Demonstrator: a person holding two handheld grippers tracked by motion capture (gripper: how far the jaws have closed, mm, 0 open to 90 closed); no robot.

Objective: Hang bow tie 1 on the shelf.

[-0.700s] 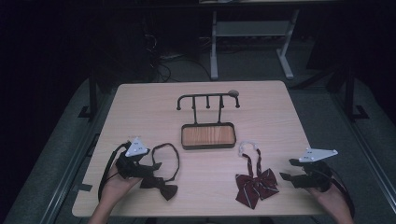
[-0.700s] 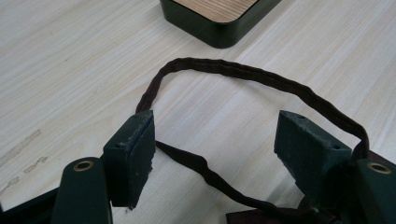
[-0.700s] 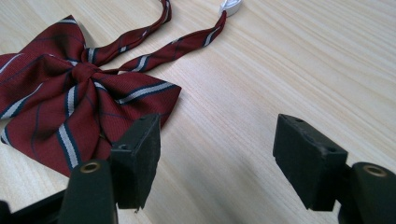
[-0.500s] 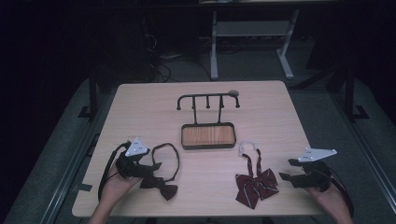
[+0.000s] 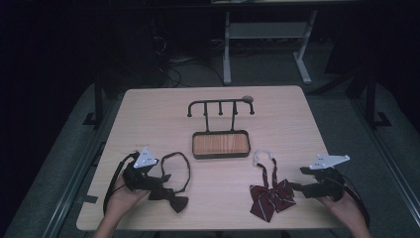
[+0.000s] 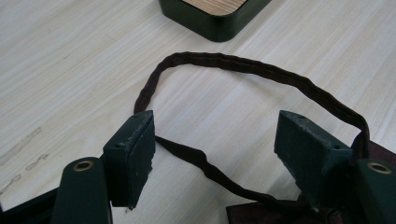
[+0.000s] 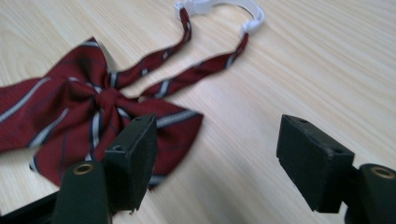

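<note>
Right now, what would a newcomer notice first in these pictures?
A striped red bow tie lies at the table's front right, just before the open right tongs. At front left, a dark bow tie lies by the open left tongs. A hook stand stands mid-table.

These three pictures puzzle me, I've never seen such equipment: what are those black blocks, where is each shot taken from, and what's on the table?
A person holds a left hand-held gripper and a right hand-held gripper; the black blocks are their jaws. One picture looks down from above; the other two come from cameras riding on each gripper. On the table lie a dark bow tie with its strap loop, a red striped bow tie, and a tray with a hook rack. Both grippers stand open, holding nothing.
</note>
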